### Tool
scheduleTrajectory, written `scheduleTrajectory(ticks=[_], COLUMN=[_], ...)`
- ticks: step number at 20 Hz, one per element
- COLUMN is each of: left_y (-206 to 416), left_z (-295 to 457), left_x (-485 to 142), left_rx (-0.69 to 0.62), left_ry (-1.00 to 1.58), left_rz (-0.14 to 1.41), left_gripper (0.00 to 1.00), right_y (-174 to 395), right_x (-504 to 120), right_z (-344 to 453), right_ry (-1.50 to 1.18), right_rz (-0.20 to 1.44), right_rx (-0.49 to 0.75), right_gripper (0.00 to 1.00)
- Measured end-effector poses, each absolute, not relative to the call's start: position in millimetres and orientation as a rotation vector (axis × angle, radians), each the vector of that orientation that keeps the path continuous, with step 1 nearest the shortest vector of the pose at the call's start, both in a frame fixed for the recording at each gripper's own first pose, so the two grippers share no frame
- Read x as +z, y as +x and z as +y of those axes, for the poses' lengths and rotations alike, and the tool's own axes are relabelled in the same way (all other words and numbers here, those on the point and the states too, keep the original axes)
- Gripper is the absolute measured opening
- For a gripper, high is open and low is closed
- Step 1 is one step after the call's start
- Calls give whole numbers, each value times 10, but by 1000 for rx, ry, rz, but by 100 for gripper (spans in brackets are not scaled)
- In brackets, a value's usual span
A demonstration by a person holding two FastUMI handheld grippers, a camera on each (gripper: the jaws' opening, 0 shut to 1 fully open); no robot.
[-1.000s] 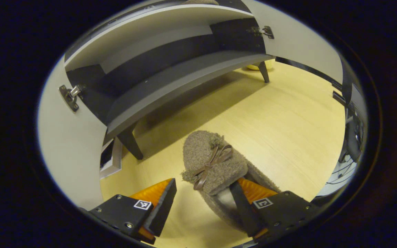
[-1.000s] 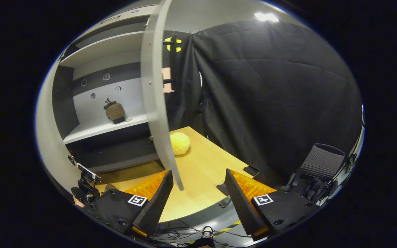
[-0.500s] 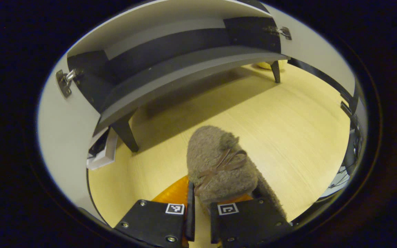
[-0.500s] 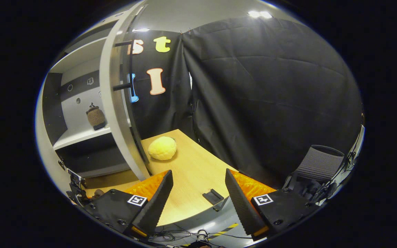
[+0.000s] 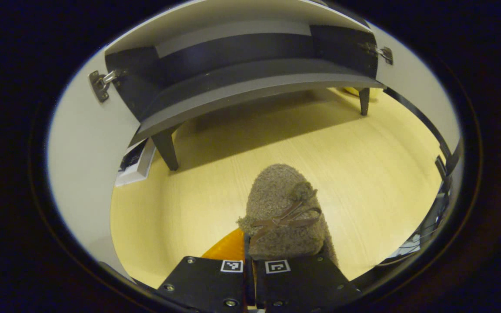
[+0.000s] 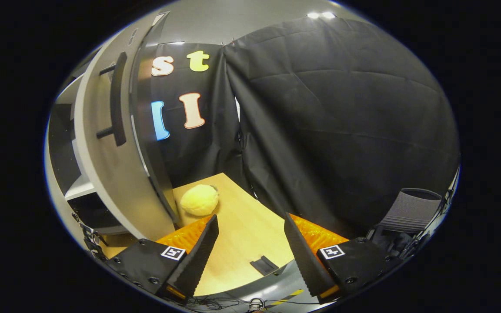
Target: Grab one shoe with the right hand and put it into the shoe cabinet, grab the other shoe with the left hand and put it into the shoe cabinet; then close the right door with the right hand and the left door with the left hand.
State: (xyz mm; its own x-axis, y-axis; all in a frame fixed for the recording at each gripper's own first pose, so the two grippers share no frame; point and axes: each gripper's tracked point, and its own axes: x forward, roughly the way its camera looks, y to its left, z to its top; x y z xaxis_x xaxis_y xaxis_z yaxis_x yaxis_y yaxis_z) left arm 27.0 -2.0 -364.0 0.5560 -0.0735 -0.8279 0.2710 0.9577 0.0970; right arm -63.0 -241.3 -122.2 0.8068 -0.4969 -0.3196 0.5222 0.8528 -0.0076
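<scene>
A fuzzy brown shoe (image 5: 283, 208) with a thin bow lies over the pale wooden surface (image 5: 363, 165), toe toward the shoe cabinet (image 5: 250, 82). My left gripper (image 5: 248, 245) is shut on the shoe's near left edge, its jaws almost touching. The cabinet stands open on dark legs, with its left door (image 5: 81, 148) and right door (image 5: 411, 82) swung out. In the right gripper view my right gripper (image 6: 250, 241) is open and holds nothing, low over the wooden surface (image 6: 242, 226). The cabinet's right door (image 6: 102, 174), with a black bar handle (image 6: 116, 100), stands just to its left.
A yellow plush ball (image 6: 199, 200) lies on the wood beside the right door's foot. A small black flat piece (image 6: 263, 264) sits near the front edge. A grey chair (image 6: 409, 208) stands at the far right. A white-framed object (image 5: 135, 161) leans behind the cabinet's left leg.
My left gripper went from open around the shoe to shut on its edge, then drew back a little. My right gripper swung right, so the shelf with the other shoe slid behind the door.
</scene>
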Motion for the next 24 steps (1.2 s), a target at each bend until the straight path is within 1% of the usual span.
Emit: scheduleTrajectory(ticks=[3, 4, 5, 7, 8, 9, 11, 12, 13, 17, 18, 19, 20, 24], left_y=[385, 433, 493, 471, 494, 518, 599, 608, 627, 676, 665, 714, 725, 768], left_z=[-26, -31, -39, 17, 17, 42, 53, 32, 30, 41, 48, 35, 33, 69], left_x=[-3494, -3420, -3329, -3214, -3193, -3160, -3136, -3065, -3058, -3043, -3049, -3018, -2995, -2900], left_rx=[-165, -154, -141, -121, -104, -90, -79, -81, -85, -93, -91, -88, -83, -44], left_ry=[180, 157, 138, 129, 142, 158, 168, 162, 157, 141, 131, 122, 116, 112], left_rz=[934, 921, 905, 851, 808, 769, 706, 682, 663, 606, 598, 586, 569, 491], left_gripper=[4, 3, 3, 3, 0, 4, 4, 4, 3, 3, 4, 4, 3, 4], right_y=[-491, -435, -378, -255, -193, -112, 8, 77, 130, 243, 257, 269, 274, 256], right_x=[-1184, -1192, -1192, -1184, -1153, -1152, -1147, -1169, -1191, -1257, -1258, -1275, -1291, -1336], right_z=[-2574, -2626, -2665, -2736, -2755, -2786, -2859, -2885, -2899, -2937, -2939, -2961, -2982, -3053], right_ry=[79, 81, 81, 81, 82, 85, 89, 94, 101, 144, 154, 156, 155, 171], right_rz=[310, 310, 310, 304, 296, 282, 266, 267, 265, 262, 260, 258, 259, 268], right_rx=[-526, -513, -499, -462, -443, -425, -408, -403, -396, -382, -380, -381, -382, -393], right_gripper=[96, 92, 96, 96, 96, 96, 96, 93, 96, 96, 93, 96, 96, 96])
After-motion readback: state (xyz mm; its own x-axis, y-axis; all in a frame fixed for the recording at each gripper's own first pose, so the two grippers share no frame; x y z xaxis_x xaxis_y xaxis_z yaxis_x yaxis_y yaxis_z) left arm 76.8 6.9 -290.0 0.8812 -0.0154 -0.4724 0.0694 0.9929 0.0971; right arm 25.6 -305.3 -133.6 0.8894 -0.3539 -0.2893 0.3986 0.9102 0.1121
